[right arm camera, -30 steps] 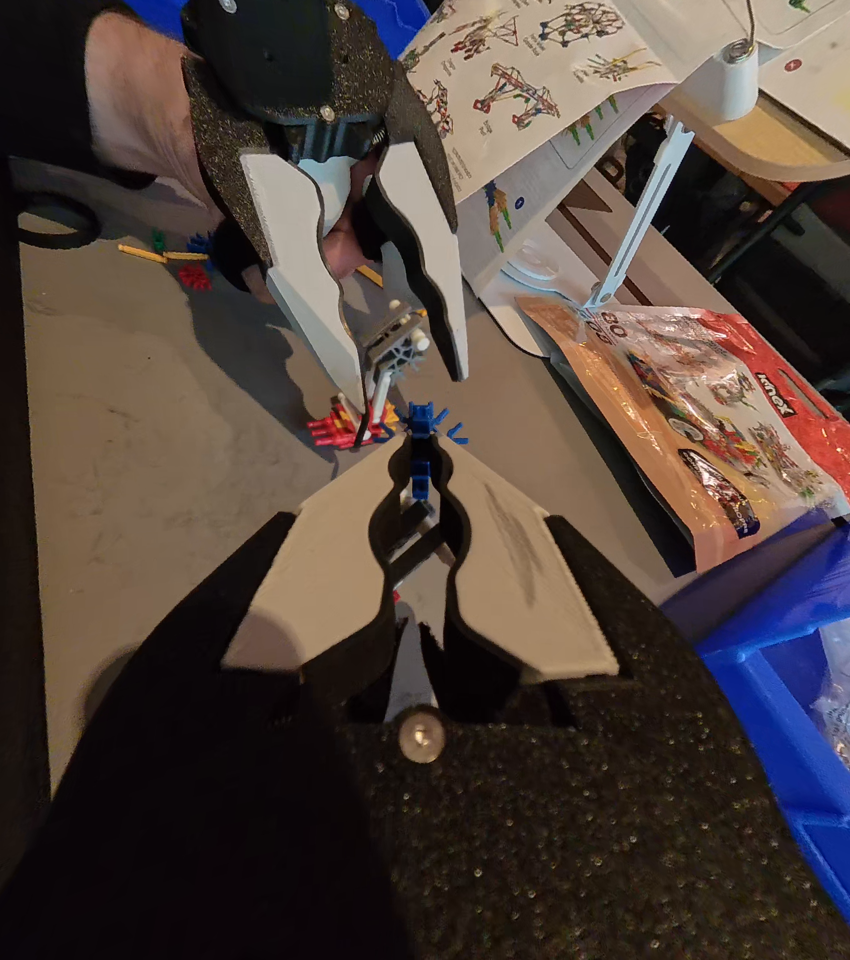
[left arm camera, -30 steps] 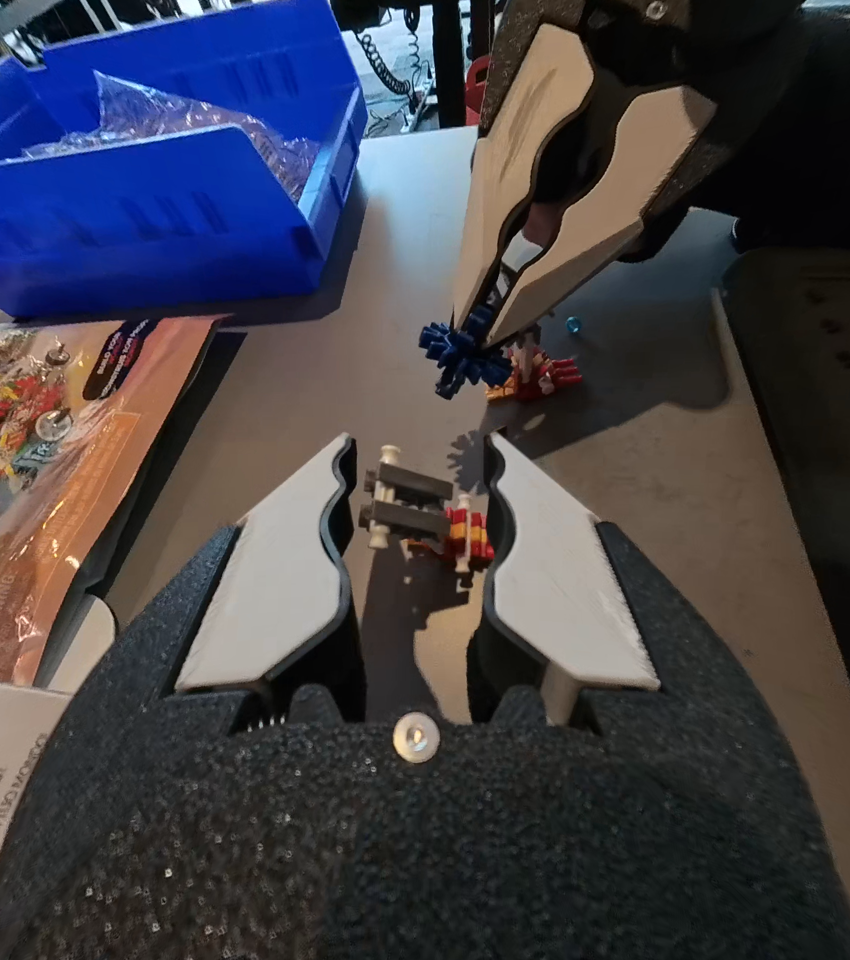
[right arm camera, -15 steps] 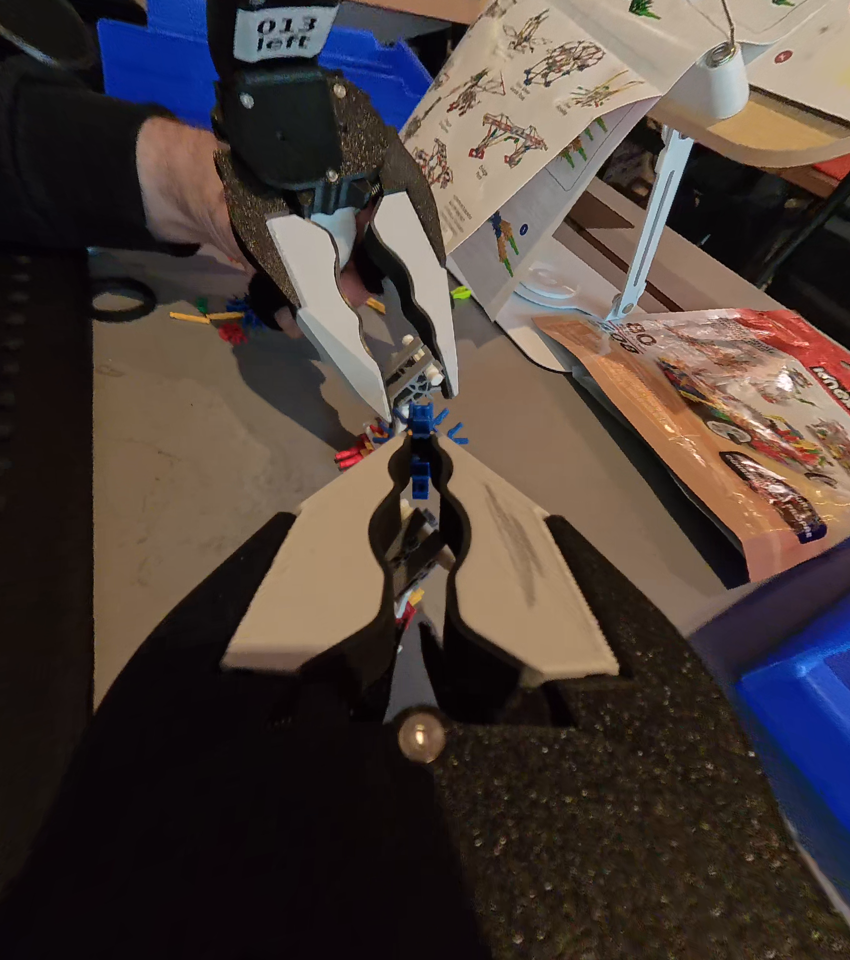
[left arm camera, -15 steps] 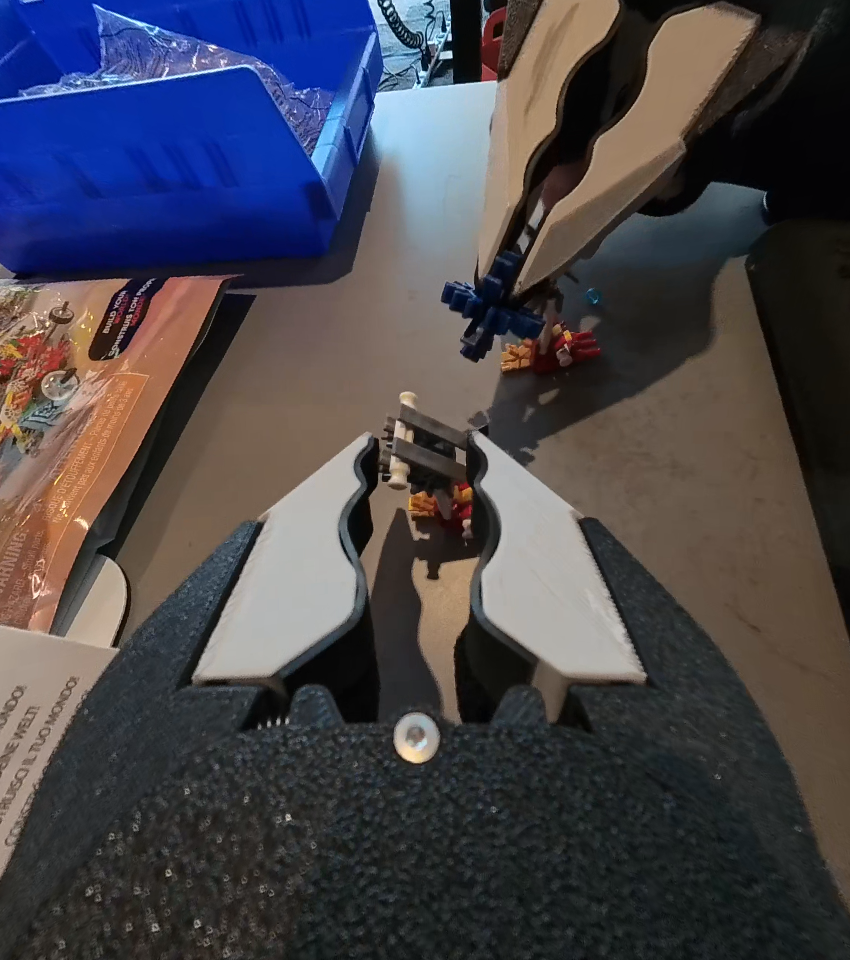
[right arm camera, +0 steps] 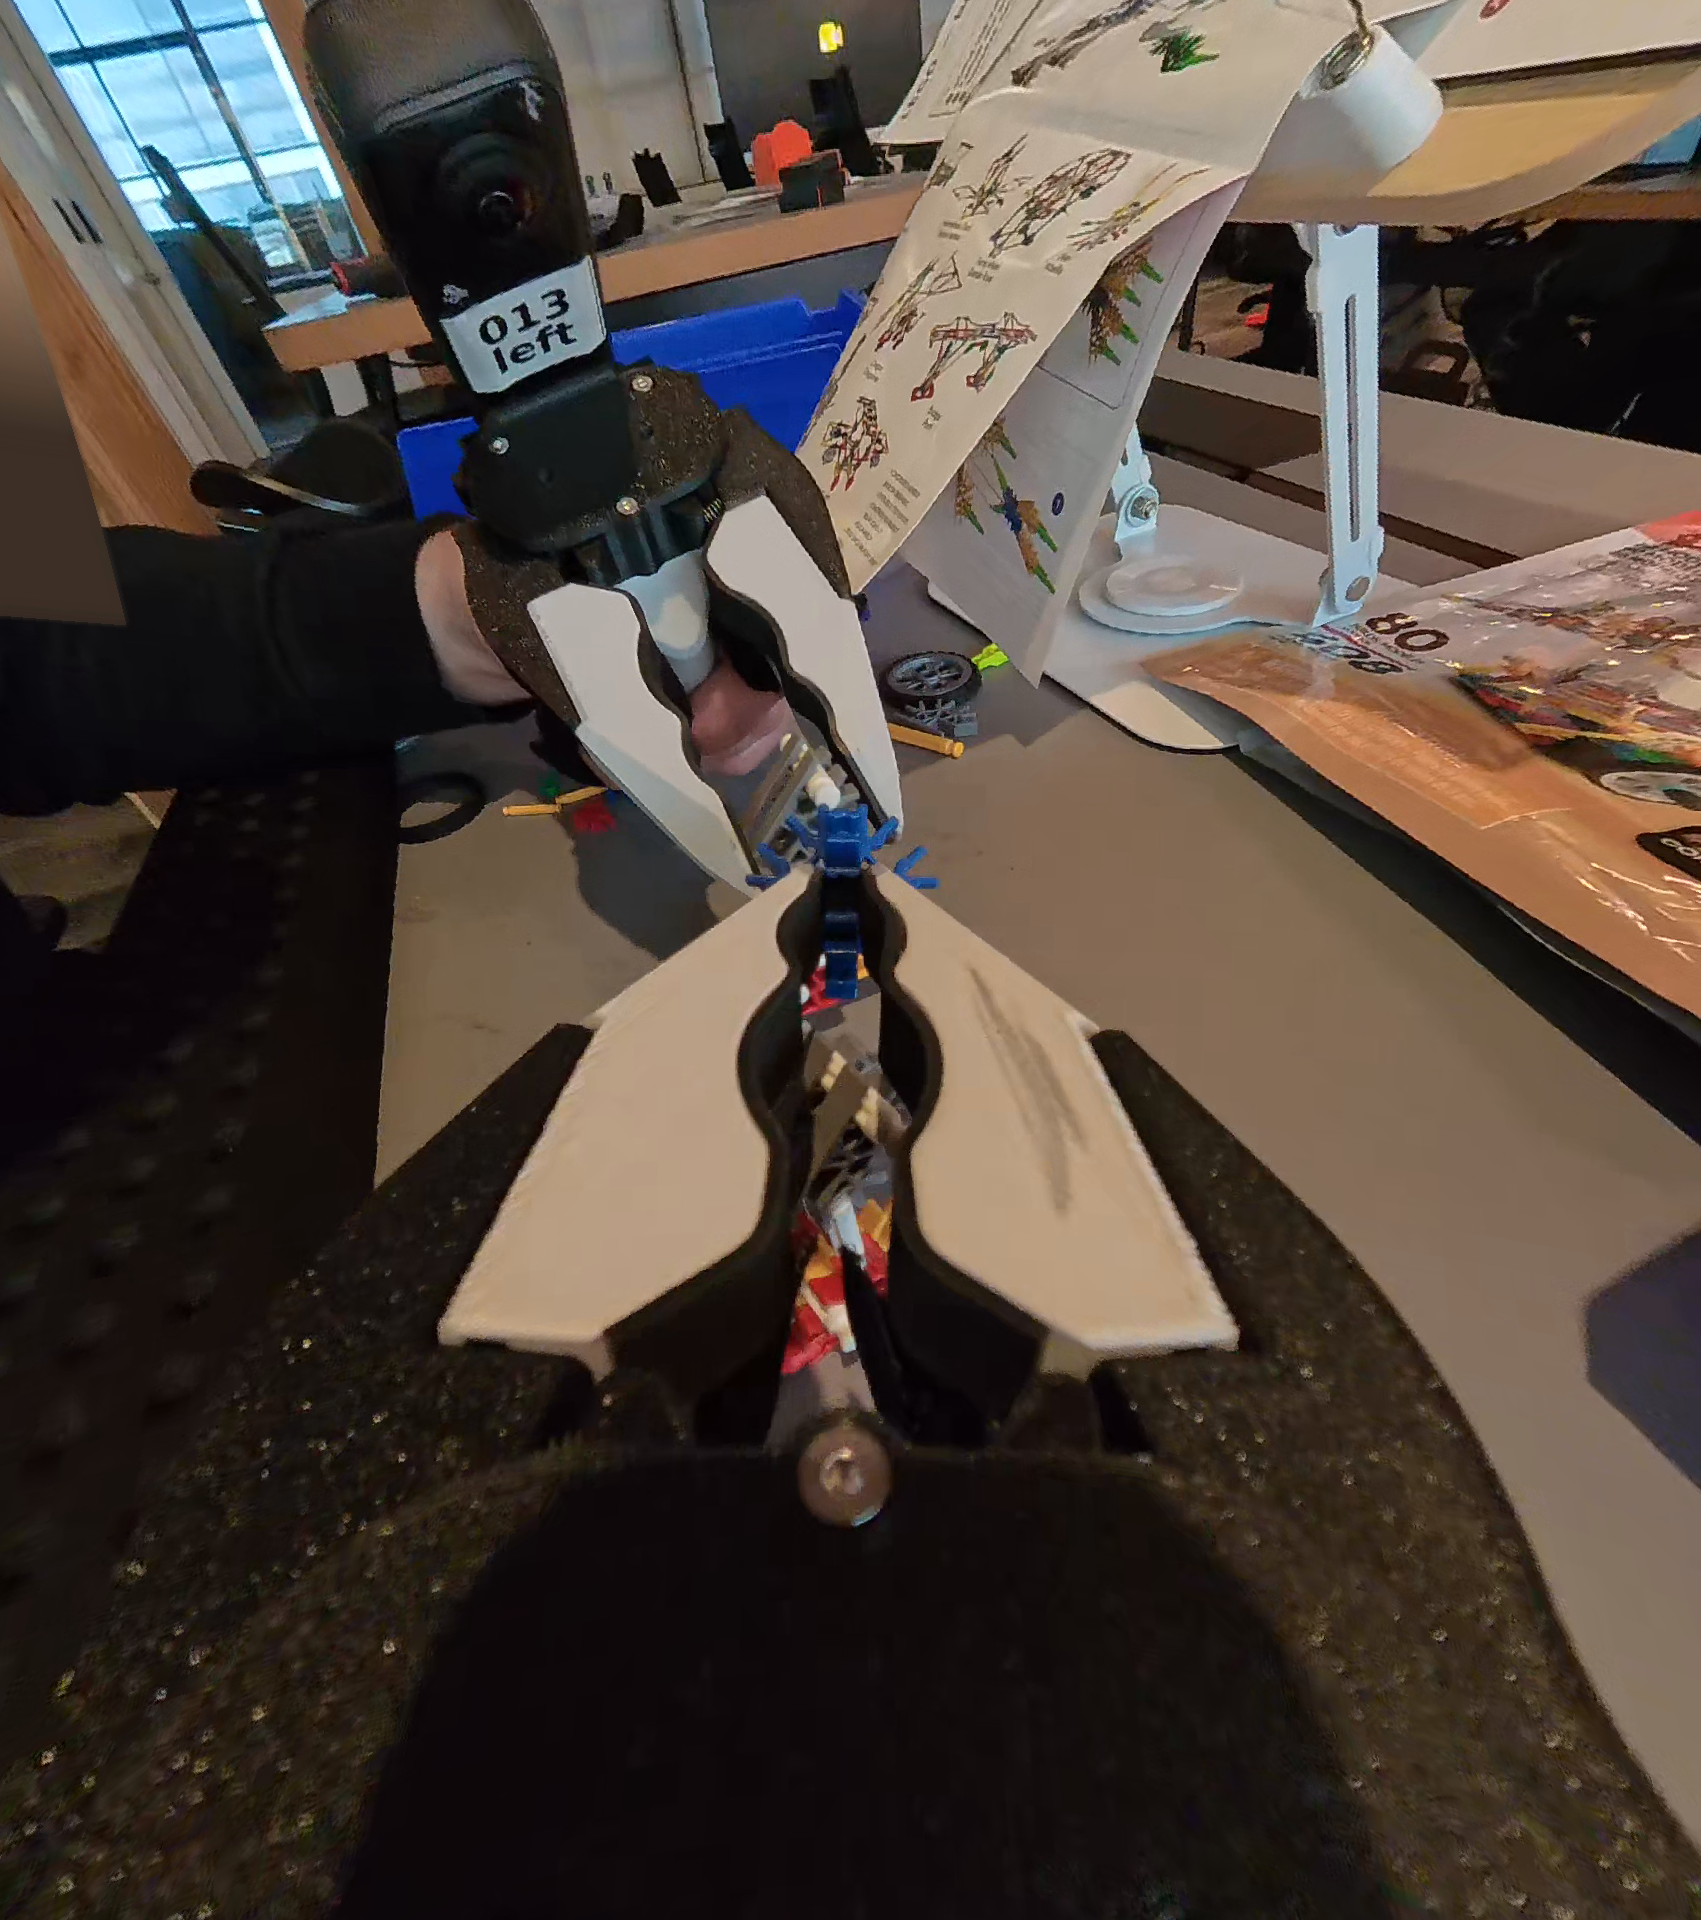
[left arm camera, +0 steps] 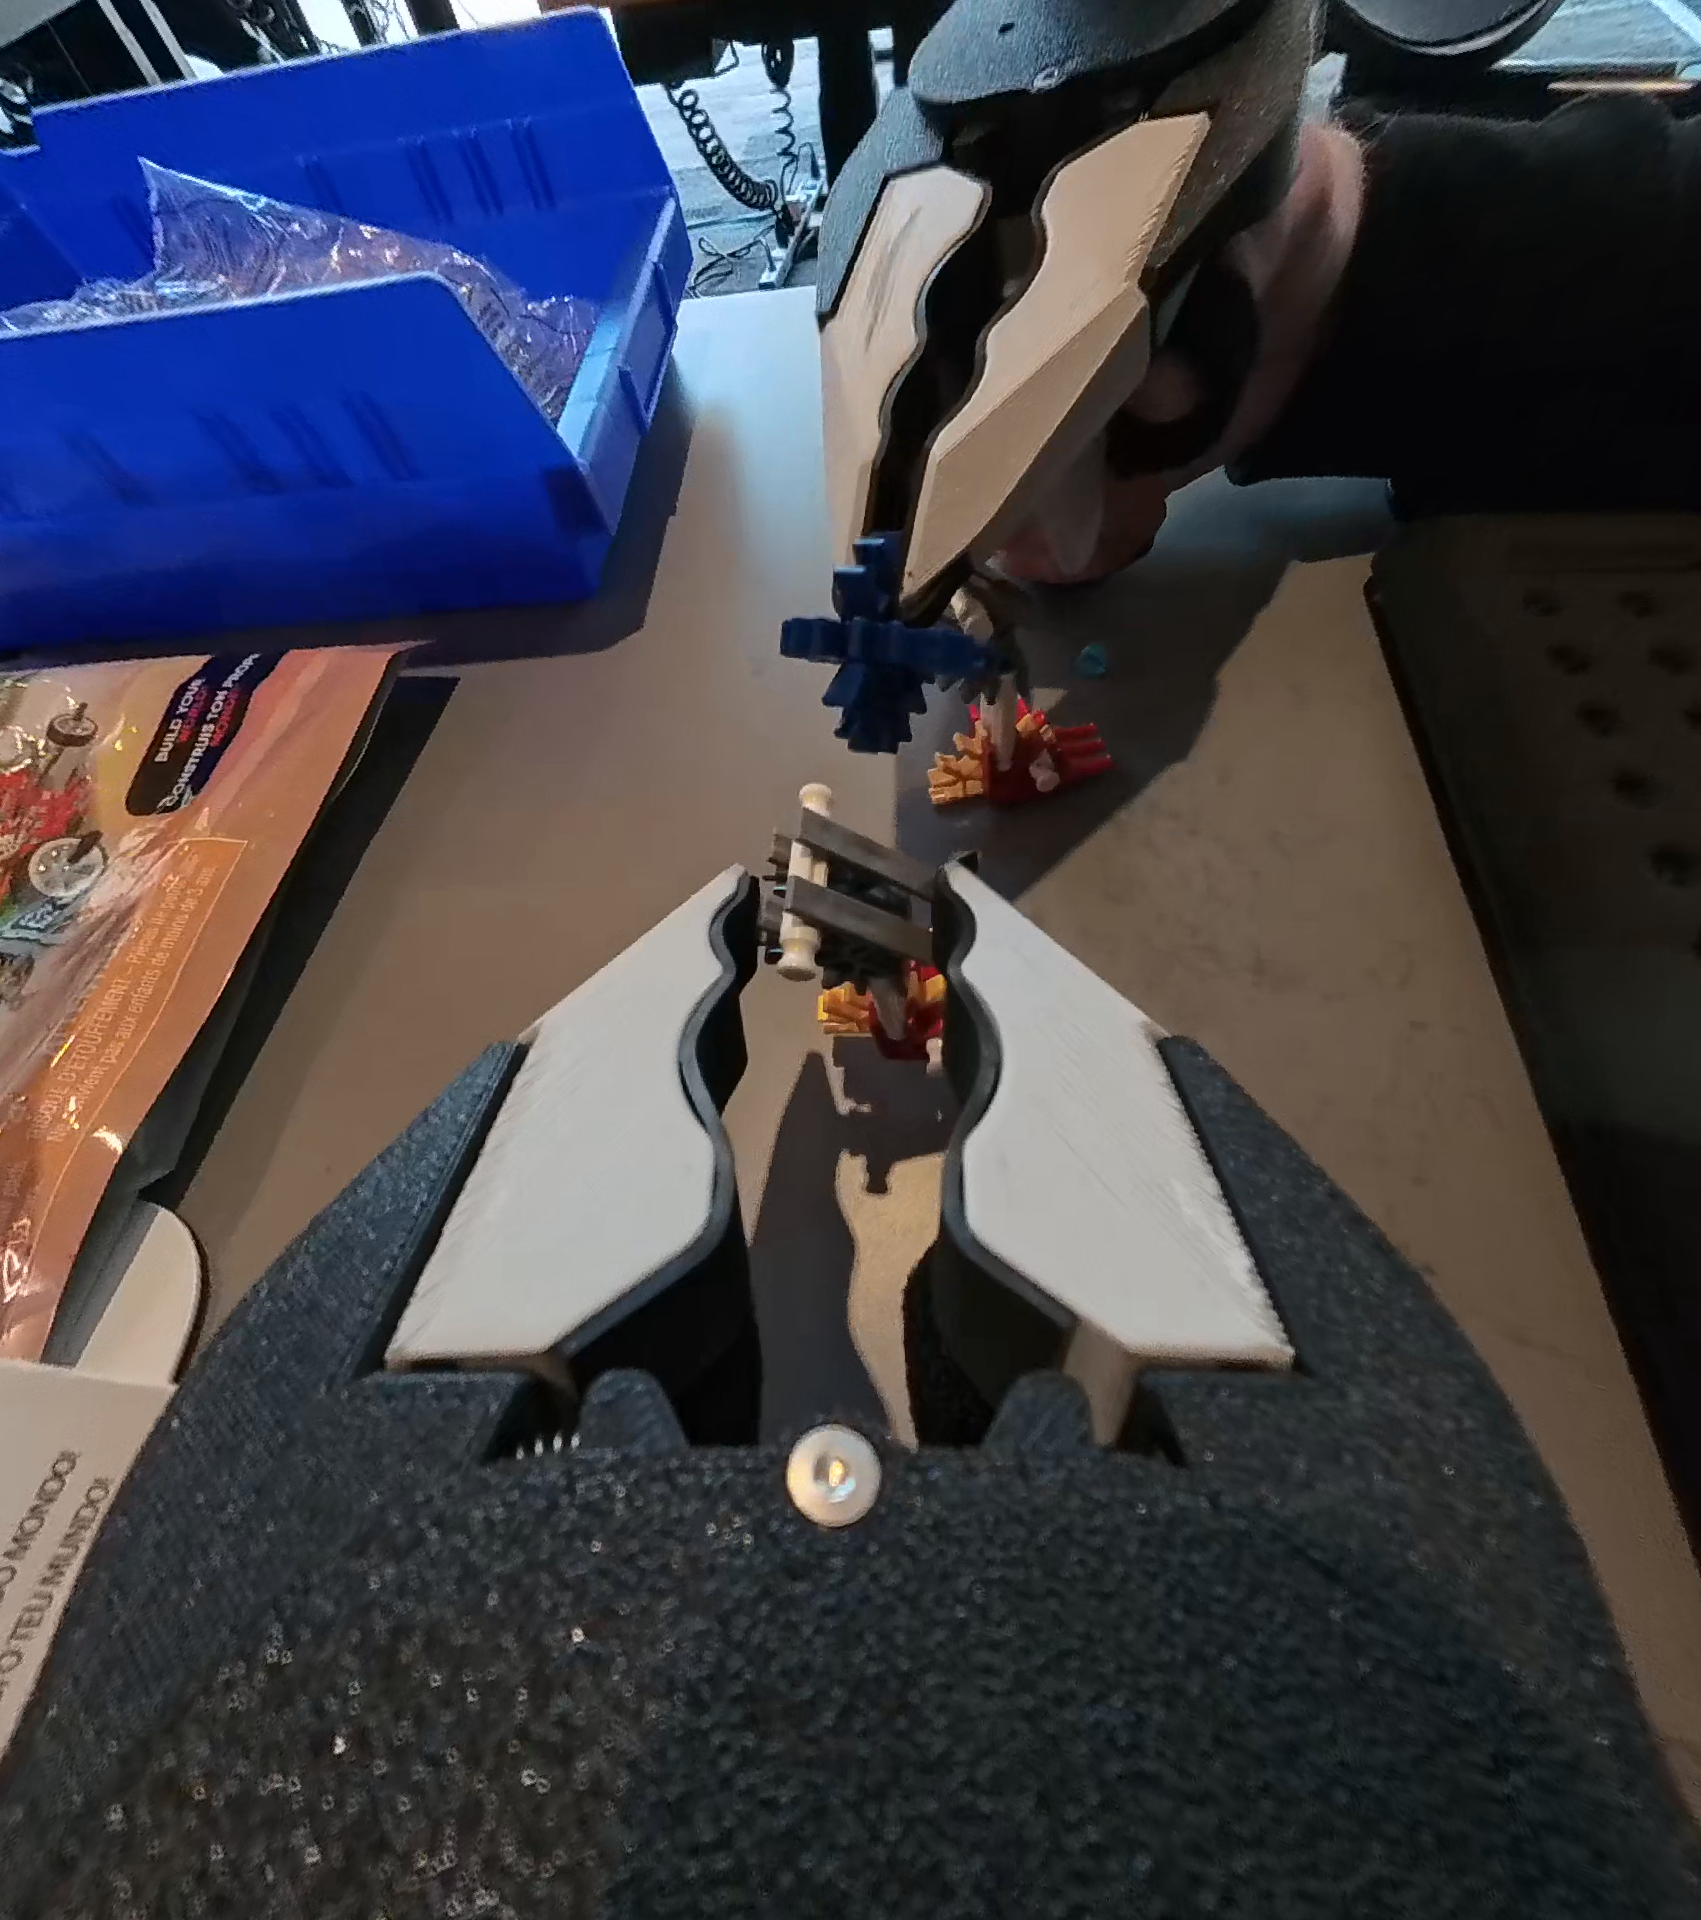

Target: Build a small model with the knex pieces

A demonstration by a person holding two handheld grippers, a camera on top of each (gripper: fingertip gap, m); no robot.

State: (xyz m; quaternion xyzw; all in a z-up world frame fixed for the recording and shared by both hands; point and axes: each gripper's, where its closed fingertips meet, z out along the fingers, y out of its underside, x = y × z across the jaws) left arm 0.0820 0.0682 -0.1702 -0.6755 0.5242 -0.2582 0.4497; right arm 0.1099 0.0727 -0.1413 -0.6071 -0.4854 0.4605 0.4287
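My left gripper (left arm camera: 846,888) is shut on a grey and white rod assembly (left arm camera: 856,894), with red and yellow connectors (left arm camera: 887,1013) hanging under it, just above the grey table (left arm camera: 1189,1039). My right gripper (right arm camera: 841,883) is shut on a blue snowflake connector (right arm camera: 841,842). In the left wrist view the right gripper (left arm camera: 913,592) comes down from the top, and the blue connector (left arm camera: 877,665) sits just beyond the grey assembly. A pale rod runs from it down to a red and yellow cluster (left arm camera: 1017,753). In the right wrist view the left gripper (right arm camera: 813,847) faces mine, tips almost touching.
A blue bin (left arm camera: 254,447) with plastic bags stands at the back left. A printed toy bag (left arm camera: 98,935) lies left of it. An instruction sheet (right arm camera: 1012,312) hangs on a white stand (right arm camera: 1345,416). A black wheel (right arm camera: 929,675) and loose rods lie behind. A dark perforated mat (left arm camera: 1604,831) borders the table. Spacing between my two grippers at the tips: around 5 cm.
My left gripper has closed on the grey assembly, which lay between its open fingers before. The right gripper with the blue connector has come closer to it.
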